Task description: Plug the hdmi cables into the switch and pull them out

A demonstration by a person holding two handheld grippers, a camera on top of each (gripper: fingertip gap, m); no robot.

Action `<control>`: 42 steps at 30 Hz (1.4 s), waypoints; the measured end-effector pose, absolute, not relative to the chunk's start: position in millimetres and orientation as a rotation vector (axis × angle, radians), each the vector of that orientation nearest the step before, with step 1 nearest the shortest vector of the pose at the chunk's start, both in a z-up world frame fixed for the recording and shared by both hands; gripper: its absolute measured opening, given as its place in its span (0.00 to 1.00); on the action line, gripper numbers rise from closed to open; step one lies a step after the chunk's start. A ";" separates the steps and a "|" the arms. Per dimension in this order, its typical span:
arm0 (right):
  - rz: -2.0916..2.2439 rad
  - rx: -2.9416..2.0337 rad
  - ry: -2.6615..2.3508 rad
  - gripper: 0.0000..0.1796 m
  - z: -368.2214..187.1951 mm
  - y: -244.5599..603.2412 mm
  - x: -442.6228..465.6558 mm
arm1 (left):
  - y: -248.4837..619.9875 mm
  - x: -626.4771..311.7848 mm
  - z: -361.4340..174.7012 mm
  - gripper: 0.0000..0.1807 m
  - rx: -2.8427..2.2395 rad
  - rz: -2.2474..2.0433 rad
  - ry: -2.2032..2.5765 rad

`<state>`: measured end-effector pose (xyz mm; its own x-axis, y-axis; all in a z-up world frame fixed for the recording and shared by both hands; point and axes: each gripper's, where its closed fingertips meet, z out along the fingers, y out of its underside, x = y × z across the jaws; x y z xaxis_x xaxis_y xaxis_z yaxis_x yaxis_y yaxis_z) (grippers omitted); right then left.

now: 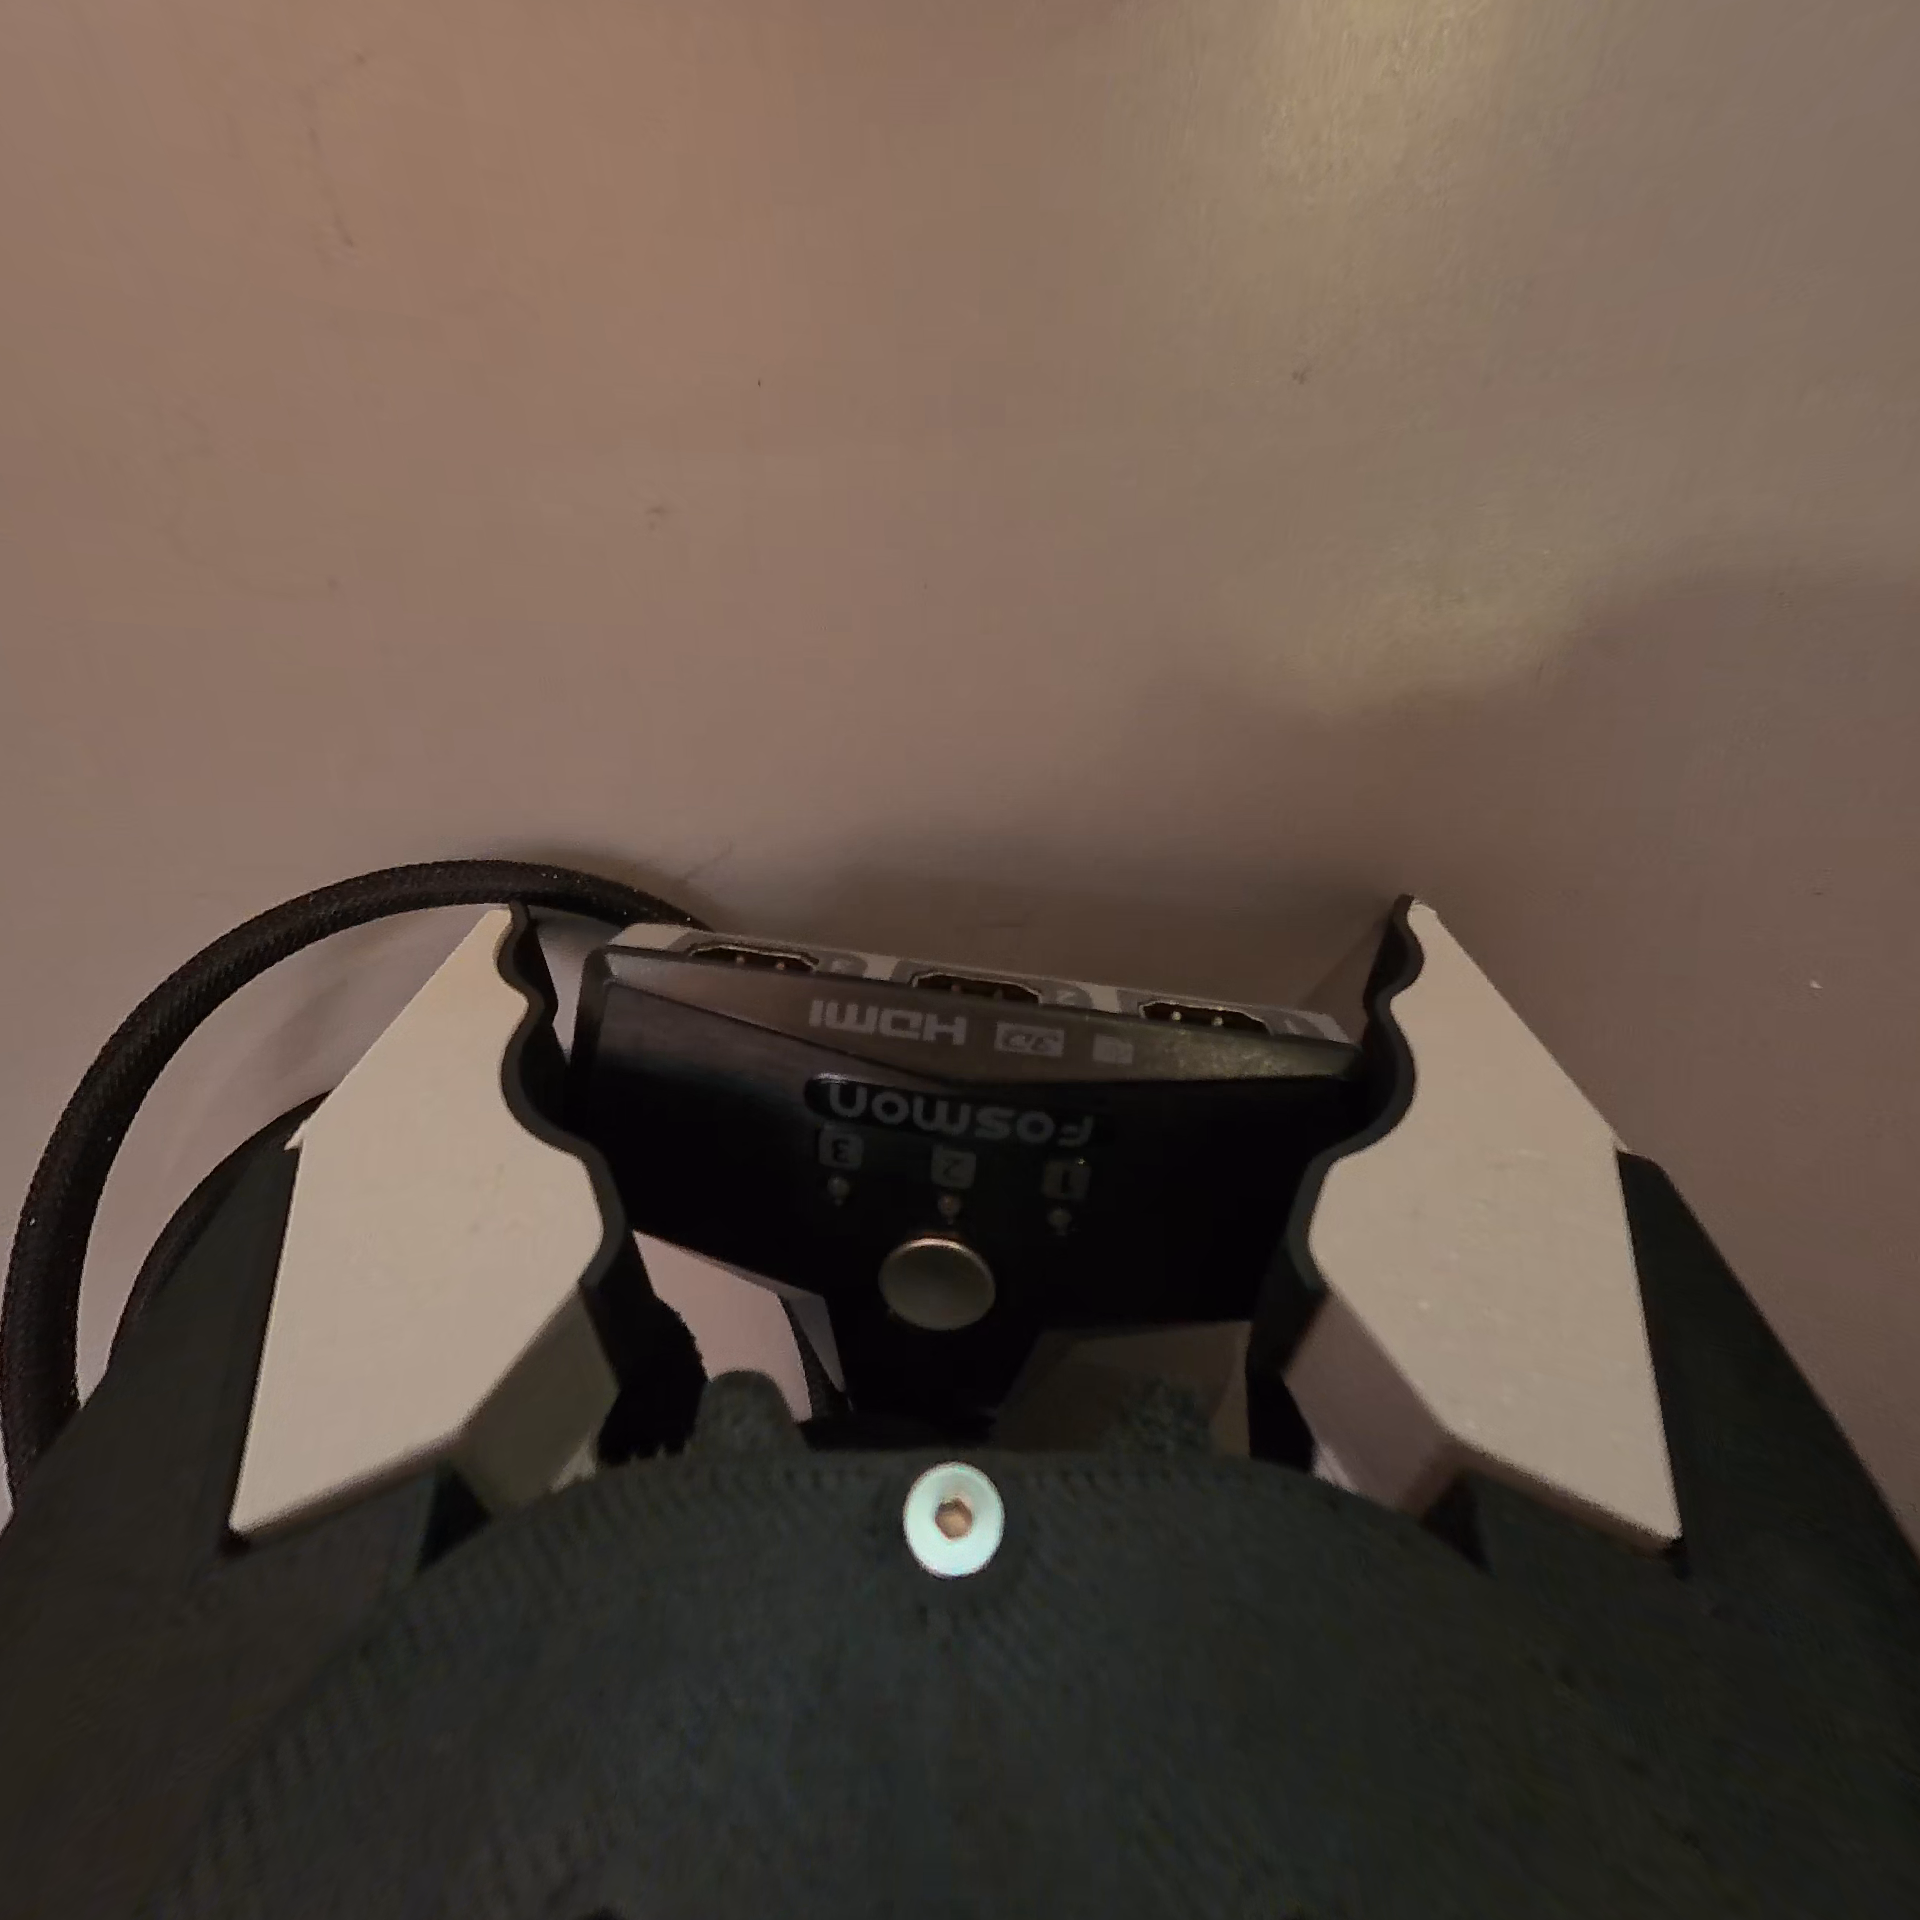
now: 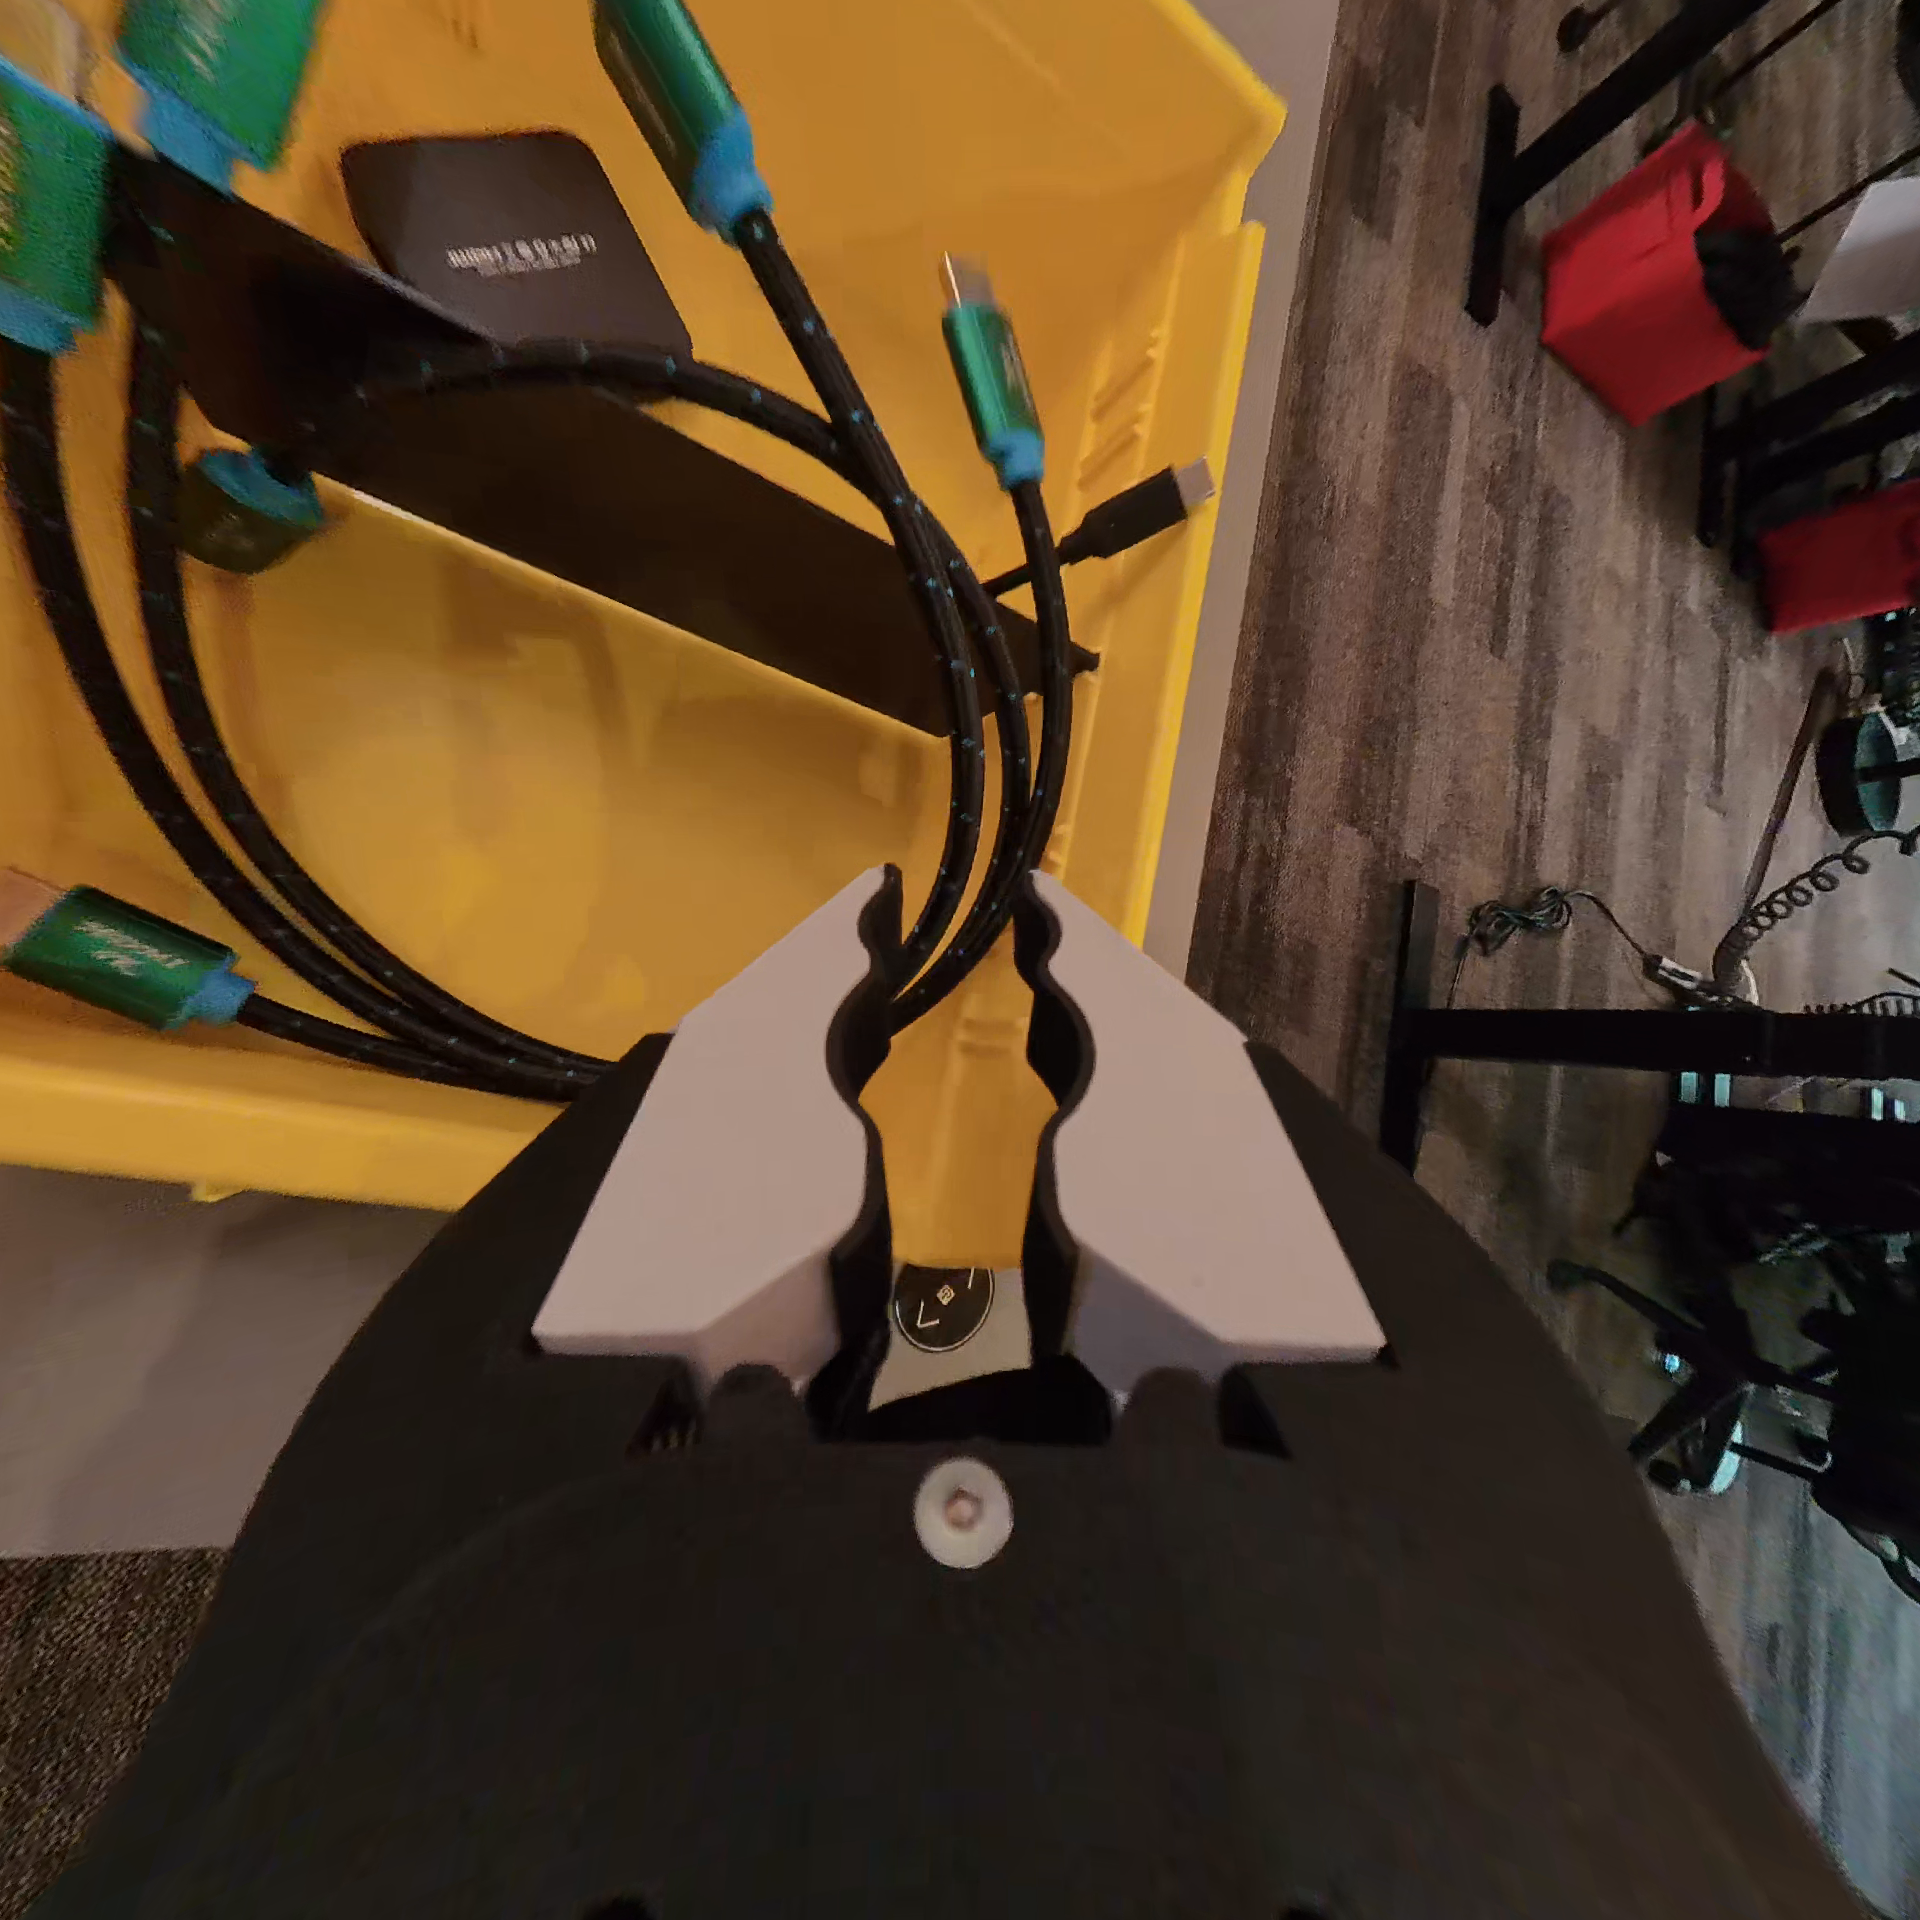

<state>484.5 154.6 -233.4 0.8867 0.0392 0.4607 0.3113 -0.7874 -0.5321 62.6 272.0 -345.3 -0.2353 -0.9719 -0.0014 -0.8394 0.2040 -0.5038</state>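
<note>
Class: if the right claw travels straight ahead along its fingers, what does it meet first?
Probably the black braided cables crossing right at the tips of the right claw; behind them lies the yellow bin. Depth is unclear.

Green HDMI plugs (image 2: 47, 208) blurred, cut off at the frame's edge.

Two wrist cams, no shared scene.
Left wrist view: looks fwd along its fingers, very close on the switch (image 1: 961, 1127), plain wall (image 1: 935, 416) right behind. Right wrist view: tilted down over the yellow bin (image 2: 1195, 416) near its right rim, cables (image 2: 966, 727) close, floor (image 2: 1455, 727) farther right.
</note>
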 end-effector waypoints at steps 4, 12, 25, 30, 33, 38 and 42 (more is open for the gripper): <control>-0.561 -2.298 -0.309 0.12 -189.8 156.6 452.0 | 272.2 63.1 -342.8 0.82 -1.677 -0.558 2.158; 0.122 -1.978 -0.632 0.11 -142.6 180.6 213.0 | 273.2 68.6 -331.2 0.82 -1.569 -0.444 2.108; 1.013 -2.092 -0.520 0.23 -268.3 254.7 25.2 | 257.2 82.2 -312.1 0.82 -1.401 -0.247 2.020; 0.993 -2.132 -0.526 0.18 -273.2 257.1 19.2 | 260.7 87.1 -308.8 0.82 -1.380 -0.155 2.017; 0.969 -2.131 -0.532 0.16 -270.6 257.1 23.6 | 264.3 88.4 -306.1 0.82 -1.386 -0.081 2.006; 0.838 -2.126 -0.563 0.11 -257.8 258.1 47.5 | 268.8 87.7 -277.3 0.82 -1.421 -0.013 1.912; 0.708 -2.078 -0.613 0.10 -221.3 257.5 79.6 | 273.1 86.3 -222.9 0.78 -1.377 -0.055 1.737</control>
